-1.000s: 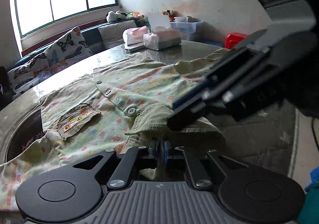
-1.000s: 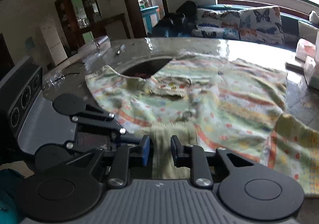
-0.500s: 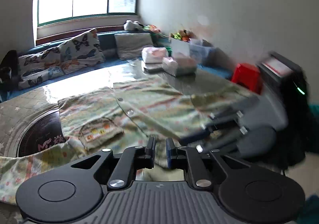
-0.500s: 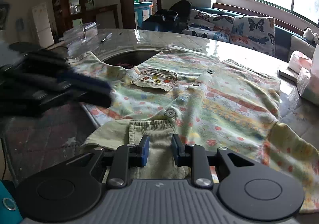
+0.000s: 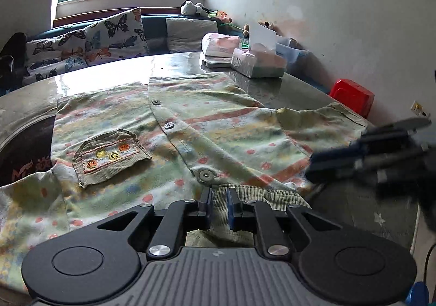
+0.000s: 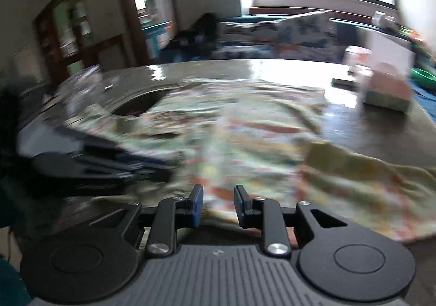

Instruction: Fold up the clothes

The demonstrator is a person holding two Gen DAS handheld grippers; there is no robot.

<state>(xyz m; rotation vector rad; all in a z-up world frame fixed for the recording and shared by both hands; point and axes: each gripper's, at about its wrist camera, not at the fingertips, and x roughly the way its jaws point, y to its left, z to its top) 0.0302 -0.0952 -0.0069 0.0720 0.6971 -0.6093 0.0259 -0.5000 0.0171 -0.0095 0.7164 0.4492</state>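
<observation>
Shirt (image 5: pixel 190 137) lies spread flat on the table (image 5: pixel 286 88) ahead of both claws, left gripper (image 5: pixel 218 203) slightly parted over the collar, right gripper (image 6: pixel 218 203) parted, empty; next, probably regrip an edge for folding.

Only a red "M" shows on the table's dark inset (image 5: pixel 24 161)

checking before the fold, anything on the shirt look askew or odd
The shirt lies spread on the table, but its pocket sits tilted, the right corner lifted off the cloth. The right sleeve is rumpled.
</observation>
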